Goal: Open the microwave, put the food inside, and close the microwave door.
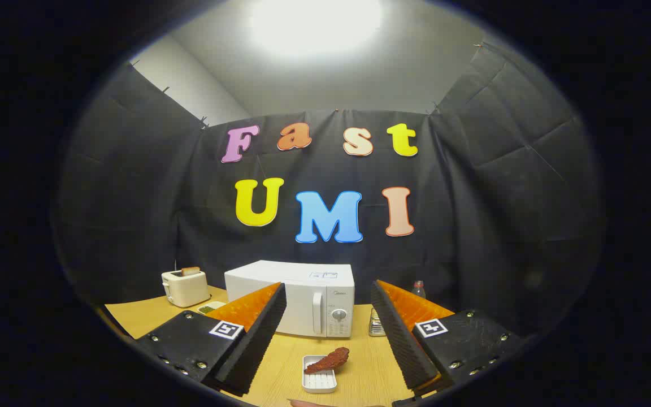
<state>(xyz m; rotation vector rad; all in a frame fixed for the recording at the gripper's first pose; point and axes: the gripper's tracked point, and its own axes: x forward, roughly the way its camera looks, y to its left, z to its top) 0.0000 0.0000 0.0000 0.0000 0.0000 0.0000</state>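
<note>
Fingers of the gripper (pixel 328 333) spread wide, empty. Between them, on the wooden table (pixel 139 319): reddish-brown food piece (pixel 328 360) on small white rectangular tray (pixel 319 380), closed white boxy microwave (pixel 294 297) beyond. Probably light, rigid, slippery; best taken by the tray's long sides.

The gripper (pixel 328 316) stood with its fingers wide apart, nothing between them. The microwave (pixel 297 297) served as the landmark; its door was closed, and its handle (pixel 317 312) faced the fingers. In front of the microwave, bare table (pixel 359 376) lay open as far as a small white tray (pixel 319 381) carrying the food (pixel 328 360). A toaster (pixel 185 287) stood to the left of the microwave, well apart. Just right of the microwave, a small metal object (pixel 377 323) and a bottle (pixel 418 289) narrowed that side.
</note>
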